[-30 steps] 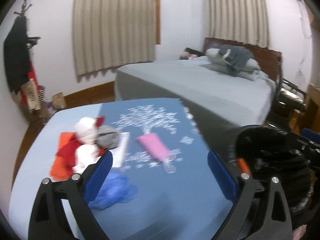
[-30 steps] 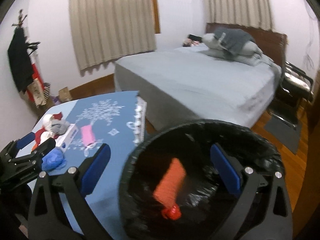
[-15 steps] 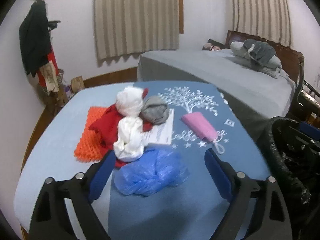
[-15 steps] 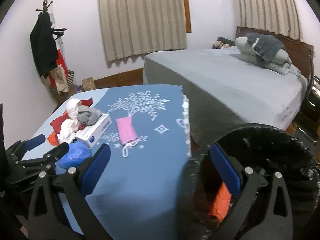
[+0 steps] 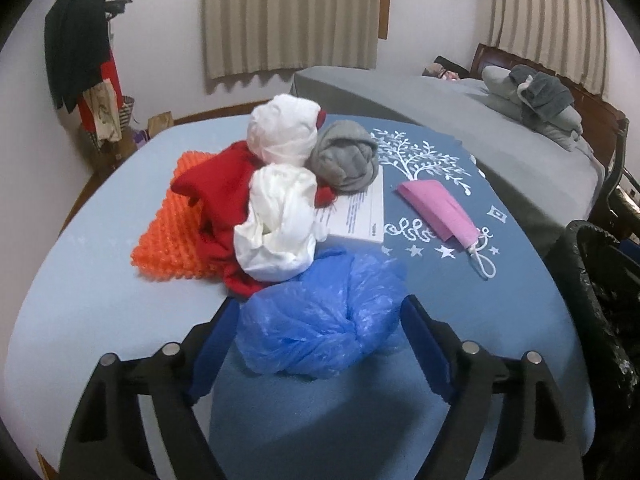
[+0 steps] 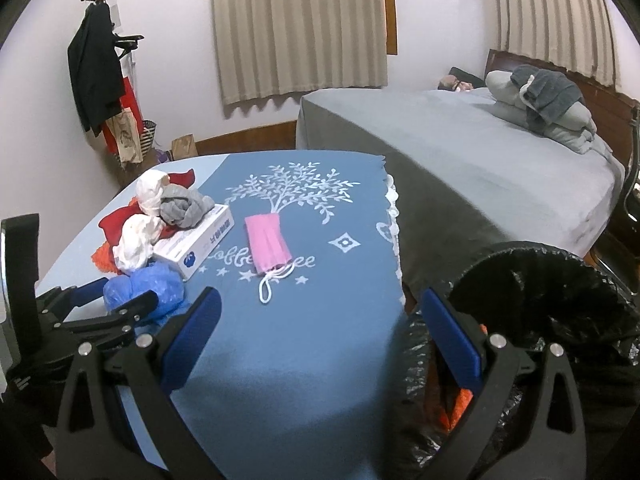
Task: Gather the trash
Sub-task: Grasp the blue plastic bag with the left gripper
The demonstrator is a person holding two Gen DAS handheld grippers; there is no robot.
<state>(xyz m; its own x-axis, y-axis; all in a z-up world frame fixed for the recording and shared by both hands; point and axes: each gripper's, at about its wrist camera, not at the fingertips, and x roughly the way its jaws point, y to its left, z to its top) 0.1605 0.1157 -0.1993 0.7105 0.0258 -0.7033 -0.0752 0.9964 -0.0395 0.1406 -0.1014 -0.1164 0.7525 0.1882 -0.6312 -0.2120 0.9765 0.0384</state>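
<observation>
- Left gripper [image 5: 320, 320]: jaws closing around blue plastic bag [image 5: 320, 320] at table's 6 o'clock edge; pads not yet pressing.
- Risk: slick film squirts out, or snags white bag [image 5: 280, 232] at 11 o'clock.
- Right gripper [image 6: 320, 332]: wide, empty; bin [image 6: 560, 320] at 3 o'clock.

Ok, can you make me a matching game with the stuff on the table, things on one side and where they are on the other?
Things:
1. blue plastic bag
2. pink face mask
3. grey cloth ball
4. orange mat

Places:
A. on top of the white box
B. under the red cloth
C. between the left gripper fingers, which are closing
D. flat on the tablecloth, by the tree picture

Pairs: 1-C, 2-D, 3-A, 4-B
</observation>
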